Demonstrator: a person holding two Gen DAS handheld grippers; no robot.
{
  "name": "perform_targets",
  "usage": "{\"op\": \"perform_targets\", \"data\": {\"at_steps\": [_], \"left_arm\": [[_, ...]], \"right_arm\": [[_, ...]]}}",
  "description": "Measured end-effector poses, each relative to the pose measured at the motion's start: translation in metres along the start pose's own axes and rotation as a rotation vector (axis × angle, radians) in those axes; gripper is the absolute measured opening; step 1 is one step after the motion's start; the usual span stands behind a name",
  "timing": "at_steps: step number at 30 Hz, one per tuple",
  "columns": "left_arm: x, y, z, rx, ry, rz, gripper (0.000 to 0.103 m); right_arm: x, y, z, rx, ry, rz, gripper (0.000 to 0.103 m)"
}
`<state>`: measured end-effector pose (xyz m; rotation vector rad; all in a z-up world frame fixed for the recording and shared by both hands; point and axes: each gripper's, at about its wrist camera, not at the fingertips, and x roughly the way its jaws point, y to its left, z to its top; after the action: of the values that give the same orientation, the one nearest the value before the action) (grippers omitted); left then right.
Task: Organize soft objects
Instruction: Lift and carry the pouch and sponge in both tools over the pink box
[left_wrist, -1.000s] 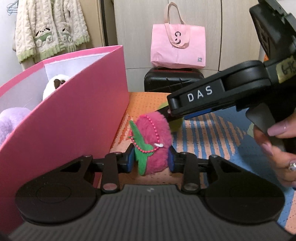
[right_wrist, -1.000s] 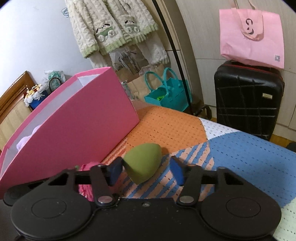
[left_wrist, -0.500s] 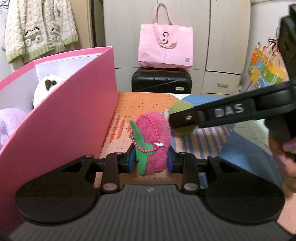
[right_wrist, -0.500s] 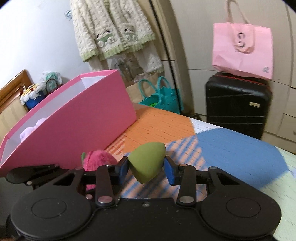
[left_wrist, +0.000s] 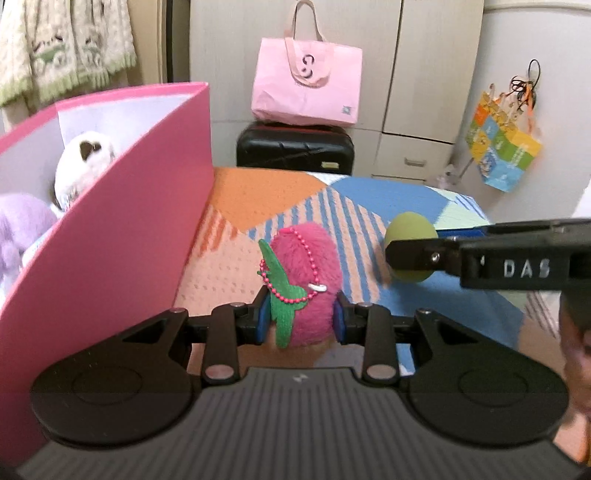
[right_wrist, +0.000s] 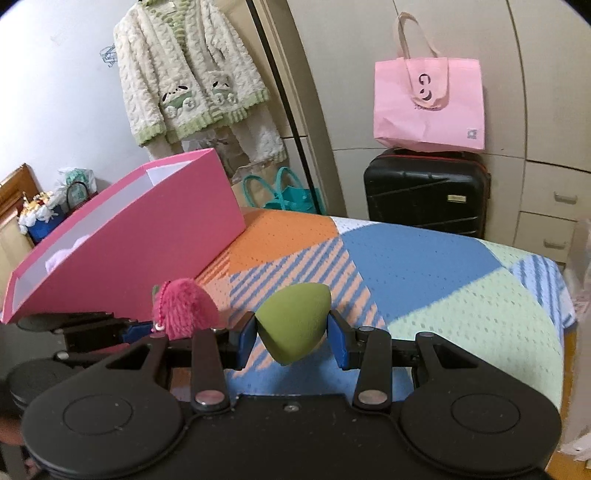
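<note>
— Where was the pink plush strawberry (left_wrist: 303, 288)?

— Pinched between the left gripper's (left_wrist: 300, 320) blue pads, off the bedspread (left_wrist: 380, 192), the pink box (left_wrist: 110, 236) just to that tool's left.

— And the other one?

— The right gripper (right_wrist: 291, 332) clamped a green sponge (right_wrist: 295, 321). Its camera showed a hanging cardigan (right_wrist: 188, 74) beyond; the left one alone showed a white plush (left_wrist: 83, 162) and a purple plush (left_wrist: 22, 229) inside the box.
</note>
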<state>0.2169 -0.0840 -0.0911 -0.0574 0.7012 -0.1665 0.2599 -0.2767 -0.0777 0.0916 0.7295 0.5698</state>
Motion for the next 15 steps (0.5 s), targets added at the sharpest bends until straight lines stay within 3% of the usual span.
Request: {"op": "perform_targets", "data": {"at_steps": [15], "left_arm": [[-0.038, 0.002, -0.025, 0.012, 0.059, -0.186, 0.031]], "right_arm": [[-0.047, 0.045, -0.050, -0.003, -0.054, -0.142, 0.047]]}}
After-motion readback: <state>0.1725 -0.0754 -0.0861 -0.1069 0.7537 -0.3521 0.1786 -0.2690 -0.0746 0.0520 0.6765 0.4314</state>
